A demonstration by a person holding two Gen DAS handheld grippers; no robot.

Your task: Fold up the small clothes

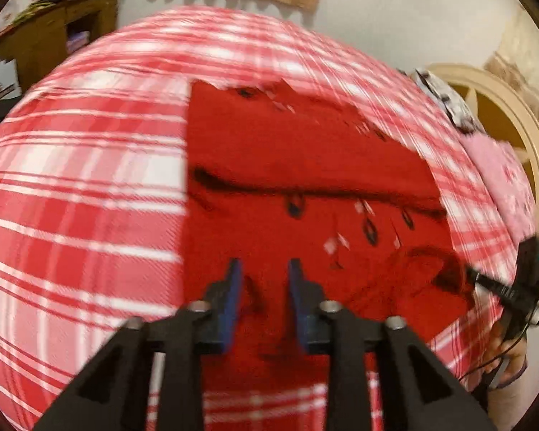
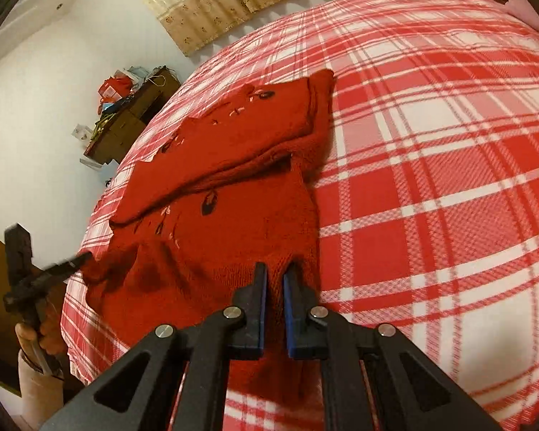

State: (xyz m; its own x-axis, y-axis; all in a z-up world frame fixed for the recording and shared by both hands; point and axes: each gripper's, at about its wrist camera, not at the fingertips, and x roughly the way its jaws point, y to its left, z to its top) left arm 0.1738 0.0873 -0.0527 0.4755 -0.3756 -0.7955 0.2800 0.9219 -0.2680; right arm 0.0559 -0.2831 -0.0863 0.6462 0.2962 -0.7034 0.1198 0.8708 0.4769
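A red knitted sweater (image 1: pixel 298 165) with dark and pink embroidery lies on the red and white plaid bedspread (image 1: pixel 82 194), one part folded over the body. It also shows in the right wrist view (image 2: pixel 233 165). My left gripper (image 1: pixel 264 269) is open above the sweater's near part, holding nothing. In the right wrist view it (image 2: pixel 79 262) shows at the sweater's left edge. My right gripper (image 2: pixel 275 273) is shut on the sweater's near edge, knit pinched between the blue pads. In the left wrist view it (image 1: pixel 474 274) shows at the sweater's right edge.
The bed fills both views, with bare plaid (image 2: pixel 431 179) beside the sweater. A pink cloth (image 1: pixel 503 176) and a patterned cloth (image 1: pixel 445 97) lie by the cream headboard (image 1: pixel 514 115). A cluttered wooden desk (image 1: pixel 54 36) stands against the white wall.
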